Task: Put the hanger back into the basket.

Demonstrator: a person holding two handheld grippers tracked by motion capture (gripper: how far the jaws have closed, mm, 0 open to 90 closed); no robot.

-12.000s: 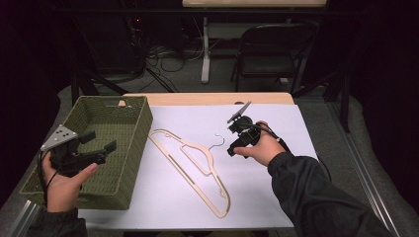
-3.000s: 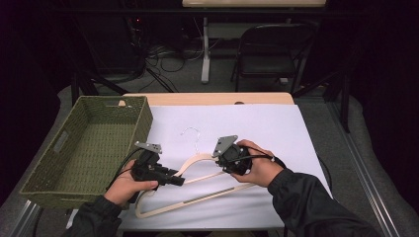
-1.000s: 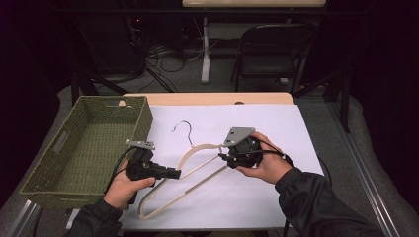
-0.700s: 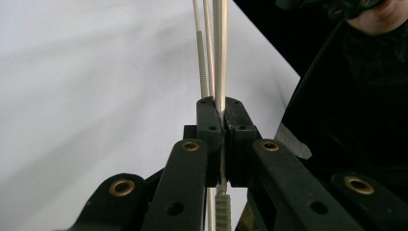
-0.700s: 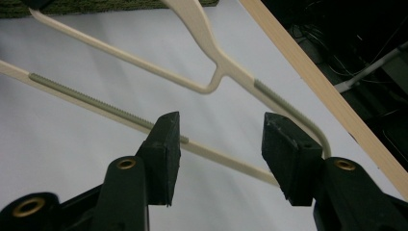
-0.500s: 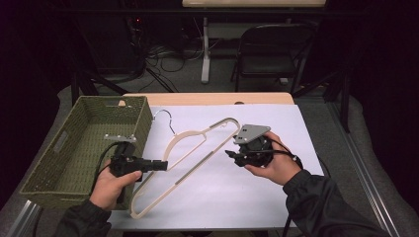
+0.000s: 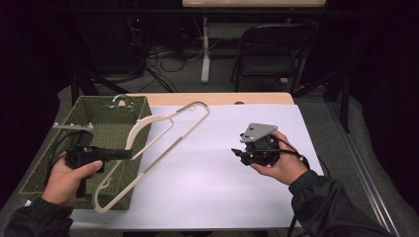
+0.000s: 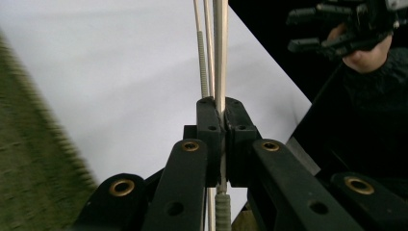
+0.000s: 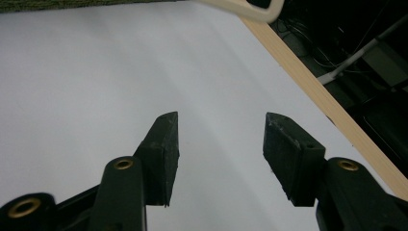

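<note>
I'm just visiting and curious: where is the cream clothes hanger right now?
In the high view the hanger is at the left, clamped in the left gripper, stretching from over the green basket out over the white table cover.

A: hanger [image 7: 163, 131] colour?
B: cream; its hook [image 7: 120, 100] grey metal.
A: rest?
B: basket [image 7: 94, 126] olive green, woven; table sheet [image 7: 217, 182] white; both grippers black; sleeves black.

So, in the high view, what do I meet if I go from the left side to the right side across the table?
Left tongs shut on the hanger → green basket → cream hanger → bare white sheet → right tongs, open, in the person's hand.
</note>
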